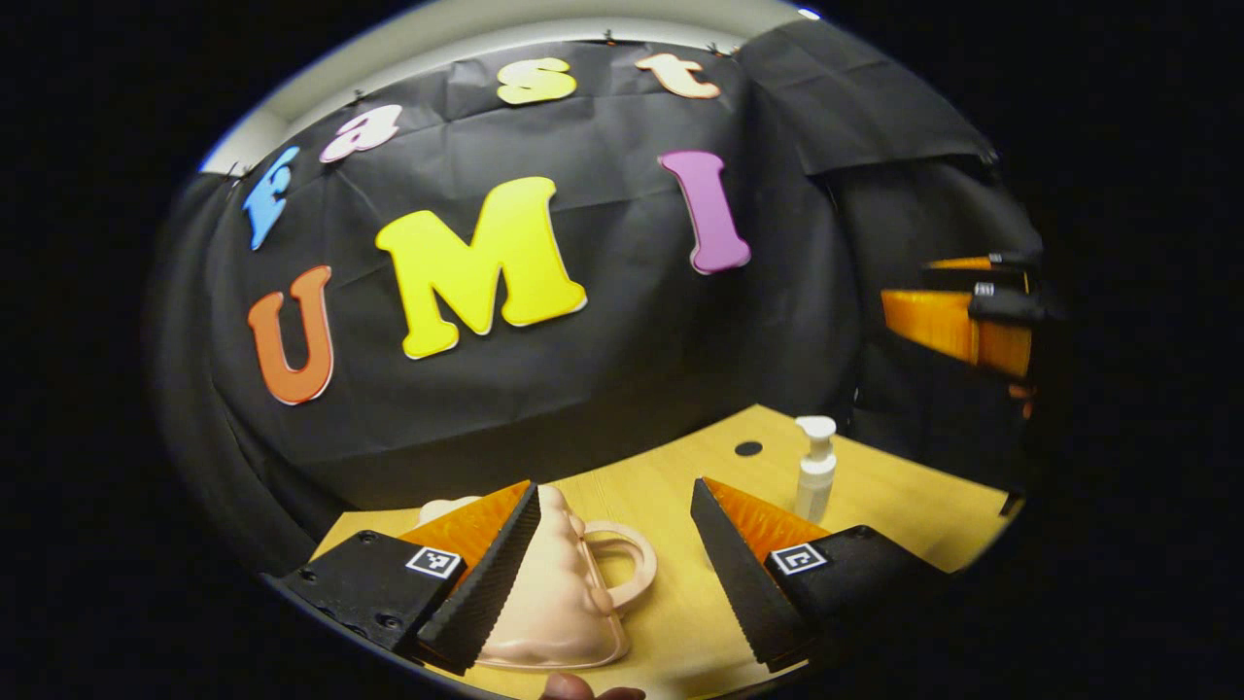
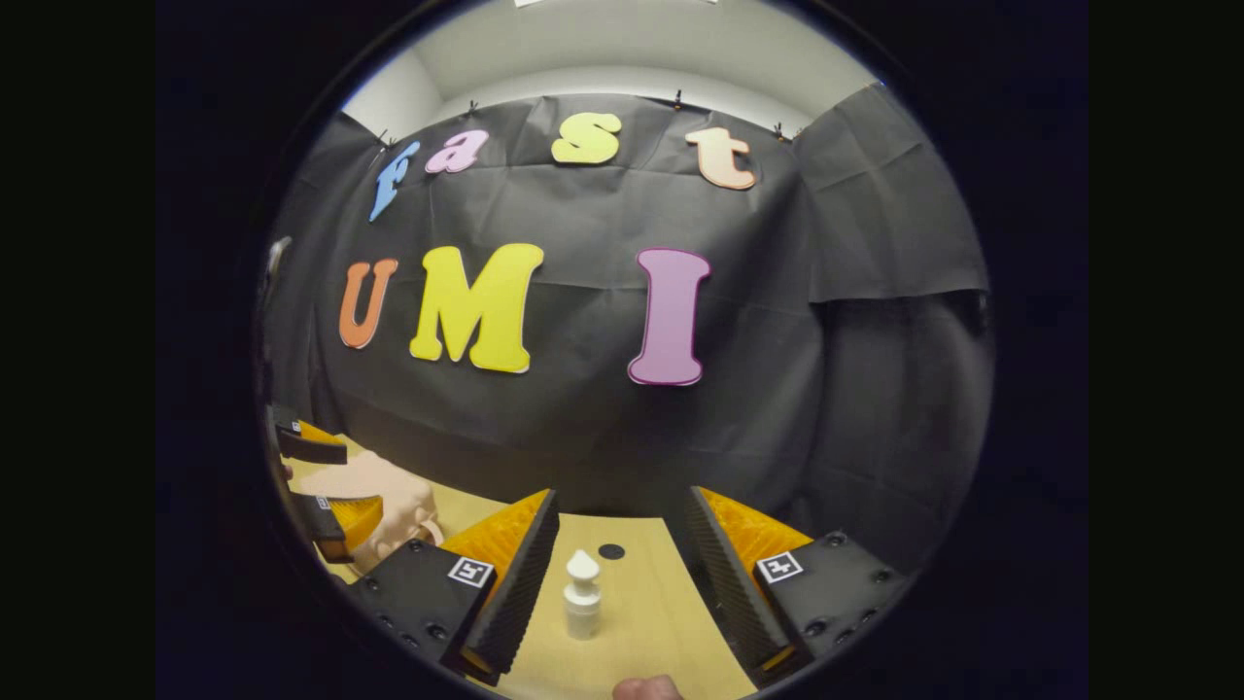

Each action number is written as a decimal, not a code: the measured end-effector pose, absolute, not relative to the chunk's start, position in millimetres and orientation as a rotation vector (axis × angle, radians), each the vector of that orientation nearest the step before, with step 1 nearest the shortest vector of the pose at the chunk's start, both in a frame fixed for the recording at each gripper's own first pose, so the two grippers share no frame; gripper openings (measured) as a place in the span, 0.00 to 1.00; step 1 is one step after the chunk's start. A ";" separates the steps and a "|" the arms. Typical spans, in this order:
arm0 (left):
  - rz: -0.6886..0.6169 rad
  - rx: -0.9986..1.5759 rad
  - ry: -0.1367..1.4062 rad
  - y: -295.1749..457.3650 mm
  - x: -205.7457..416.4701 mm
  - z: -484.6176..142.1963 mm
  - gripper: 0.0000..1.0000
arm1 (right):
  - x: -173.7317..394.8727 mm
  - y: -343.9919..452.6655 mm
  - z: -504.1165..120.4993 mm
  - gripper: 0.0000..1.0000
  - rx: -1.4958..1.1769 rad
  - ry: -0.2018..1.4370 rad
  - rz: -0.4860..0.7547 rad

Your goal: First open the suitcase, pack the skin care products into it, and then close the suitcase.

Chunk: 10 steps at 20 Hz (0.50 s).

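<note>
In the left gripper view, the suitcase [image 1: 554,593], a small pale pink case with a looped handle on its side, lay closed on the wooden table [image 1: 671,486]. The left gripper [image 1: 622,574] hung just above the table with its jaws spread wide and nothing between them pressed. The suitcase sat mostly between the two fingers, partly hidden behind one finger, and it could not be told whether that finger touched it; the handle lay in the open gap and the other finger stood well apart from the case. Beyond that far finger, away from the suitcase, a white pump bottle [image 1: 814,467] stood upright on the table, with a small dark round spot [image 1: 748,448] on the tabletop near it. At the edge of the same view, well beyond the bottle from the suitcase, part of the other gripper showed above the table.

In the right gripper view, the right gripper [image 2: 622,574] also had its jaws wide open and held nothing. The pump bottle [image 2: 582,595] stood upright in the gap, nearer the finger on the suitcase's side, without clear contact. The suitcase [image 2: 384,496] lay off to that side, with the left gripper [image 2: 321,486] over it.
</note>
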<state>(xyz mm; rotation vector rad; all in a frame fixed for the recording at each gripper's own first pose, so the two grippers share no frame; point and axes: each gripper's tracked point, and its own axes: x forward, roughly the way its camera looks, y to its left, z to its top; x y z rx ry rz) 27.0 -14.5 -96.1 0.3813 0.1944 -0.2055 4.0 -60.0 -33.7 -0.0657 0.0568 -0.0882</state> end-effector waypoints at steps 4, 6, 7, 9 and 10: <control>-0.255 0.640 0.303 0.1 42.3 -148.2 1.00 | -2.2 -85.3 -51.6 0.79 -0.072 0.098 -0.136; -0.268 0.735 0.376 4.1 44.2 -176.5 0.97 | -5.8 -95.7 -57.4 0.79 -0.077 0.112 -0.157; -0.266 0.773 0.422 10.4 47.0 -190.1 0.95 | -7.0 -100.8 -59.8 0.80 -0.078 0.116 -0.167; -0.270 0.832 0.487 19.9 59.2 -209.5 0.90 | -9.0 -108.3 -64.1 0.79 -0.079 0.127 -0.183; -0.271 0.854 0.514 24.5 64.3 -220.7 0.88 | -9.7 -110.3 -66.0 0.80 -0.077 0.134 -0.188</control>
